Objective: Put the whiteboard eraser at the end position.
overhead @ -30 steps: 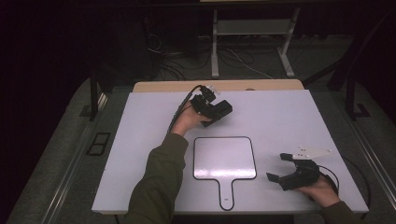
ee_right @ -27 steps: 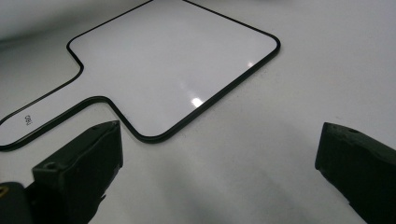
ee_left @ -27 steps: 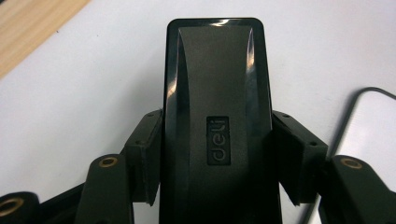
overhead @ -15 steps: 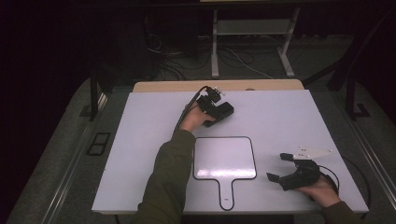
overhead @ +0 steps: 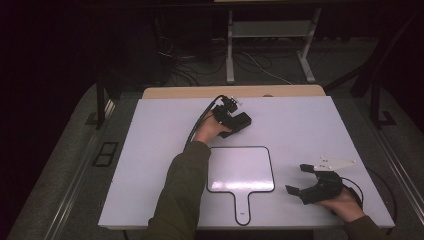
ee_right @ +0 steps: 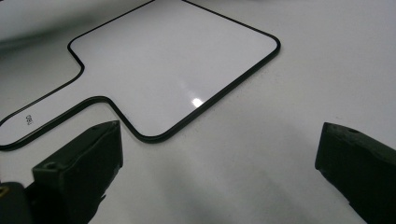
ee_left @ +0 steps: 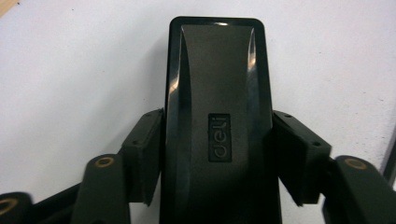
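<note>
We note a black whiteboard eraser point(ee_left: 219, 126) between the pads of the left claw point(overhead: 239, 122): glossy plastic shell, rounded corners, raised centre, small embossed "deli" label. Its long axis runs straight out from the claw, far end pointing away over the white desk point(overhead: 300, 125). The jaws have just been opening slightly; both pads remain against the eraser's long sides. The right claw point(overhead: 299, 179) rests wide open, holding nothing, with a white handled board point(ee_right: 173, 65) lying ahead of it.

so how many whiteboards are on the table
1. The whiteboard with a handle lies flat near the front middle of the table, between the two forearms; nothing seems to cover another.
</note>
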Tool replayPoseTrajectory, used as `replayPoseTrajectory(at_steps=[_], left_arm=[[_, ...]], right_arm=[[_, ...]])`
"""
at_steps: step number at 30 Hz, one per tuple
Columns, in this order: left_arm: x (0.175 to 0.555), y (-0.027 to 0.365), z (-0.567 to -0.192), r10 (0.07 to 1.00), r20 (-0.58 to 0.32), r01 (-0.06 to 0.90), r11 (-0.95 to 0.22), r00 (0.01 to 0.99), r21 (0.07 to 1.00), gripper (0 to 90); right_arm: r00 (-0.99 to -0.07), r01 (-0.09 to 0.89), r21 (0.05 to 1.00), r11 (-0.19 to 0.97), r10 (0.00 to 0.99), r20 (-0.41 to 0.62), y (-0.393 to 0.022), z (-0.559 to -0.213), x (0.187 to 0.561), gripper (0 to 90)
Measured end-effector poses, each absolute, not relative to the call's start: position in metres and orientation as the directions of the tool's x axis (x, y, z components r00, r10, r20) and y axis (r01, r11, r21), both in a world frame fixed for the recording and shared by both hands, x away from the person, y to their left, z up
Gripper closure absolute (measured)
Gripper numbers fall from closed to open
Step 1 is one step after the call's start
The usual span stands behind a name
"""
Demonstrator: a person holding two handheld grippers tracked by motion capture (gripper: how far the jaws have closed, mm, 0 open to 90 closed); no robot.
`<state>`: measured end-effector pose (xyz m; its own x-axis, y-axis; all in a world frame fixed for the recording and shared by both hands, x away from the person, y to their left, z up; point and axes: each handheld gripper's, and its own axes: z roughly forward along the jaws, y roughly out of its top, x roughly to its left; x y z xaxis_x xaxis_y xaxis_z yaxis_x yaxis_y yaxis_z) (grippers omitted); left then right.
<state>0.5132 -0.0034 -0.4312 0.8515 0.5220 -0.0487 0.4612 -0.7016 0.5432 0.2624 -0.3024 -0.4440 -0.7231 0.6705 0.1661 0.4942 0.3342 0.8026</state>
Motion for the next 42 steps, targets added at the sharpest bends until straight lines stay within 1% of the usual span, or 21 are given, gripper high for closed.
replayPoseTrajectory(at_steps=[5, 8, 13, 16, 17, 20, 22, 25, 27, 33, 34, 38, 40, 41, 42], left_arm=[[0.514, 0.001, -0.431, 0.524, -0.071, 0.467, -0.68, 0.849, 0.565, 32.7], [0.513, 0.002, -0.432, 0.521, -0.068, 0.459, -0.674, 0.851, 0.578, 27.1], [0.515, 0.003, -0.432, 0.535, -0.072, 0.464, -0.651, 0.842, 0.601, 21.8], [0.512, 0.003, -0.43, 0.541, -0.08, 0.47, -0.637, 0.837, 0.611, 16.7], [0.512, 0.003, -0.43, 0.54, -0.07, 0.465, -0.644, 0.839, 0.607, 14.1], [0.51, 0.005, -0.429, 0.56, -0.074, 0.472, -0.611, 0.825, 0.635, 10.5], [0.509, 0.005, -0.429, 0.563, -0.086, 0.48, -0.605, 0.822, 0.635, 5.8], [0.507, 0.005, -0.429, 0.564, -0.073, 0.478, -0.616, 0.823, 0.626, 0.0], [0.505, 0.006, -0.429, 0.567, -0.079, 0.481, -0.606, 0.82, 0.634, 0.0], [0.497, 0.01, -0.427, 0.563, -0.058, 0.455, -0.598, 0.824, 0.659, 0.0], [0.496, 0.013, -0.425, 0.552, -0.046, 0.442, -0.613, 0.833, 0.654, 0.0], [0.489, 0.019, -0.418, 0.552, -0.061, 0.442, -0.592, 0.832, 0.674, 0.0], [0.486, 0.022, -0.416, 0.538, -0.042, 0.417, -0.599, 0.842, 0.684, 0.0], [0.484, 0.024, -0.415, 0.53, -0.047, 0.413, -0.6, 0.846, 0.685, 0.0], [0.481, 0.024, -0.416, 0.546, -0.072, 0.429, -0.563, 0.835, 0.706, 0.0]], right_arm=[[-0.723, 0.497, 0.8, 0.336, 0.671, 0.168, -0.302, -0.445, 0.263, 0.0], [-0.724, 0.495, 0.801, 0.336, 0.669, 0.166, -0.303, -0.445, 0.263, 0.0], [-0.724, 0.494, 0.802, 0.335, 0.669, 0.166, -0.304, -0.445, 0.263, 0.0], [-0.721, 0.496, 0.802, 0.332, 0.672, 0.168, -0.305, -0.446, 0.264, 0.0], [-0.72, 0.5, 0.8, 0.332, 0.673, 0.171, -0.305, -0.446, 0.264, 0.0], [-0.716, 0.499, 0.802, 0.327, 0.677, 0.169, -0.305, -0.446, 0.264, 0.0], [-0.717, 0.497, 0.804, 0.325, 0.676, 0.17, -0.304, -0.445, 0.264, 0.0], [-0.718, 0.494, 0.806, 0.326, 0.676, 0.167, -0.302, -0.446, 0.263, 0.0], [-0.721, 0.492, 0.806, 0.329, 0.673, 0.165, -0.3, -0.446, 0.262, 0.0], [-0.725, 0.486, 0.807, 0.336, 0.67, 0.157, -0.294, -0.446, 0.262, 0.0], [-0.726, 0.484, 0.807, 0.337, 0.67, 0.156, -0.294, -0.447, 0.263, 0.0], [-0.731, 0.482, 0.804, 0.348, 0.666, 0.149, -0.29, -0.448, 0.263, 0.0], [-0.732, 0.481, 0.802, 0.353, 0.665, 0.146, -0.289, -0.448, 0.263, 0.0], [-0.733, 0.481, 0.801, 0.356, 0.665, 0.145, -0.289, -0.448, 0.263, 0.0], [-0.732, 0.483, 0.8, 0.357, 0.665, 0.145, -0.289, -0.449, 0.263, 0.0]])
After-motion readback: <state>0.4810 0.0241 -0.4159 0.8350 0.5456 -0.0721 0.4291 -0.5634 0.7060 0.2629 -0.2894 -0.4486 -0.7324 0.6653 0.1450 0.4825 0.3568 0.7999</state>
